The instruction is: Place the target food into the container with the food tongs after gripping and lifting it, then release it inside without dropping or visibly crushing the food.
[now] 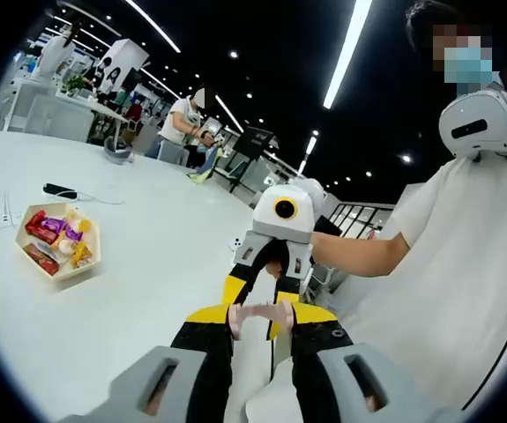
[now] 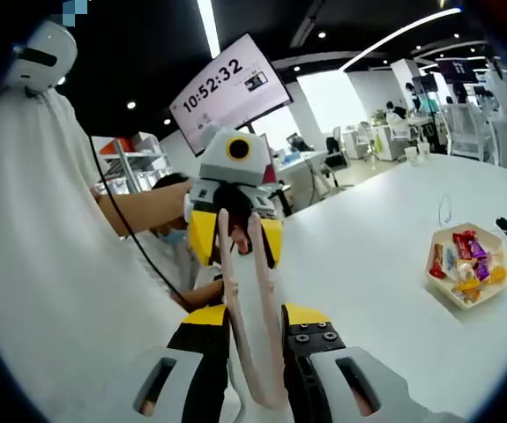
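Left gripper view
Left tongs (image 1: 257, 315): closed on a pink piece of the pink food tongs (image 1: 244, 317), which sits crosswise between the yellow jaw tips.
Right tongs (image 1: 262, 295): facing this camera from just beyond the left tips, yellow jaws pointed at the pink piece; how firmly they grip cannot be told from this side.
Container (image 1: 81, 269): a pale hexagonal tray on the white bench (image 1: 147, 291), well apart from both tongs, off to the left.
Target food (image 1: 55, 233): wrapped snacks in red, purple and yellow, lying inside the tray.
Black cable (image 1: 59, 190): on the bench just beyond the tray.
Person: a bare forearm (image 1: 359, 251) runs to the right tongs from a white garment (image 1: 447, 291).

Right gripper view
Right tongs (image 2: 255, 317): closed around the pink food tongs (image 2: 267, 308), whose joined end lies low between the jaws.
Food tongs' arms: two slim pink arms run side by side up to the left tongs (image 2: 235, 242) and end between its yellow jaws.
Container (image 2: 451, 295): on the bench (image 2: 376, 264) at far right, well apart from both tongs.
Target food (image 2: 469, 260): wrapped snacks inside the tray.
Wall screen (image 2: 227, 88): reads 10:52:32.
Person: forearm (image 2: 147, 207) reaches the left tongs; white garment (image 2: 41, 264) at left.
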The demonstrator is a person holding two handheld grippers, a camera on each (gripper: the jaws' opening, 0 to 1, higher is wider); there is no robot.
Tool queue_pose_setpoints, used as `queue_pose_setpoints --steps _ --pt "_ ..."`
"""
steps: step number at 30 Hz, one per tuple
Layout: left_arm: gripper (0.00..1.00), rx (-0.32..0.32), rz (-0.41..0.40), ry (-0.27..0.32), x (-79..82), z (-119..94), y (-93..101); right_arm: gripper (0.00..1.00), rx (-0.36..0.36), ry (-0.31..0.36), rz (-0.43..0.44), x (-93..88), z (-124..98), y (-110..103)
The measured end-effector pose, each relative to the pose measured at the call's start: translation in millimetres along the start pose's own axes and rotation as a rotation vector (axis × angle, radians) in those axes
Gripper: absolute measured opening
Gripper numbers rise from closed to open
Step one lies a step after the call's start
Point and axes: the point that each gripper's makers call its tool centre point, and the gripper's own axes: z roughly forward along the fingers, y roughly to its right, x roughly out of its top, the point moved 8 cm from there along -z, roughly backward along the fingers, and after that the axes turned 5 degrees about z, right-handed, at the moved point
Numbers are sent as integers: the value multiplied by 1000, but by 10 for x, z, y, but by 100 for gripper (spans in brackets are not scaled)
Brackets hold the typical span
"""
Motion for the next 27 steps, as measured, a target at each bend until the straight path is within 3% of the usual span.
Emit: queue_pose_setpoints --steps 5,9,10,13,18,22,27 --pt "20 16 21 31 53 -80 -27 22 -52 18 57 -193 -83 76" --pt "20 24 24 115 145 -181 -51 16 -83 42 67 -201 -168 95" --pt "20 25 21 120 148 -210 -63 15 -92 101 78 -140 -188 84" --pt "20 13 8 153 167 -250 -73 15 -90 147 81 -42 -257 58" --pt "20 -1 28 166 174 -255 -72 16 -104 139 62 46 -298 22" --pt "18 1 118 188 224 -244 -23 17 -108 171 81 151 -373 -30" --pt "18 -18 158 194 228 -227 -4 17 -106 195 86 252 -451 -89"
